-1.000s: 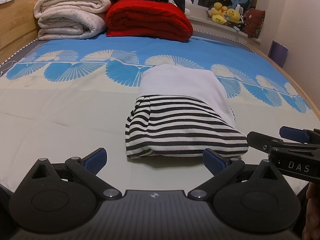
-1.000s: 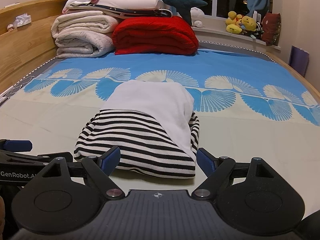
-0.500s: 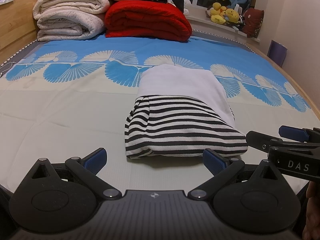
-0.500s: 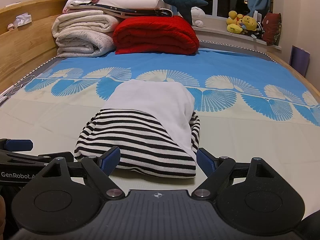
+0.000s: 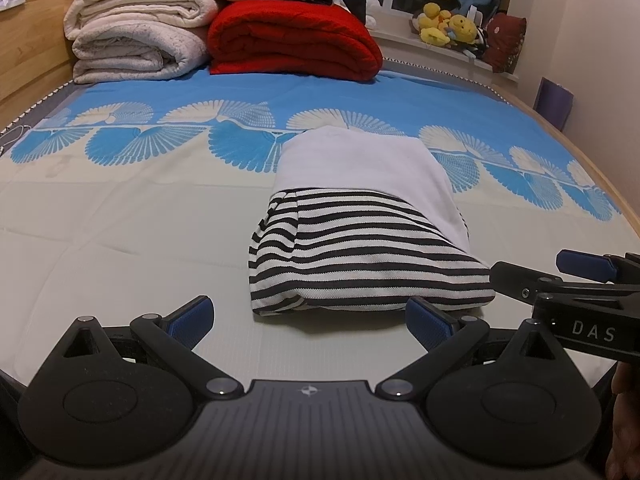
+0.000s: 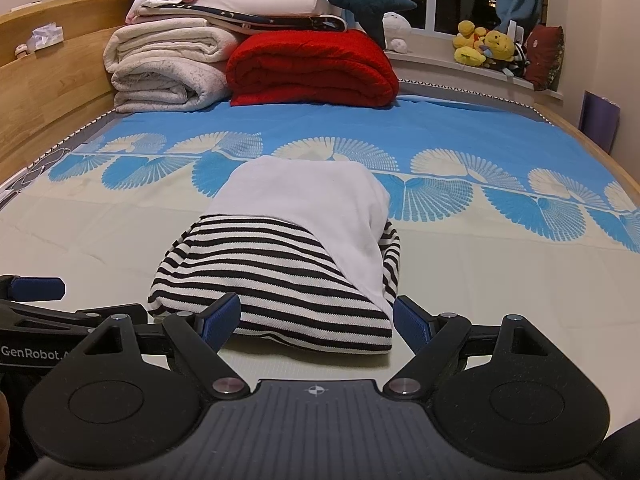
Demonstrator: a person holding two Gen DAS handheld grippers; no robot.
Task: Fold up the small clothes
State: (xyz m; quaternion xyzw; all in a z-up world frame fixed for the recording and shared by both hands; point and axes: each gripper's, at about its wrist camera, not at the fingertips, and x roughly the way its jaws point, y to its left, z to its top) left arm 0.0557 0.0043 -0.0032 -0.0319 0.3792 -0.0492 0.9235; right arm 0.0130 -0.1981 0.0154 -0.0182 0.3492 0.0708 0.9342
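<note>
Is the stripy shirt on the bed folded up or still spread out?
Folded. The striped garment lies as a compact bundle on the bed, its white part lapped over the stripes, edges tucked under. Neither tool touches it.

The bed (image 5: 120, 240) wore a cream sheet with a blue fan-patterned band. On it lay a folded striped-and-white garment (image 5: 360, 240) near the front — and, at the far end, rolled cream blankets (image 5: 136, 48) beside a folded red blanket (image 5: 292, 40).
</note>
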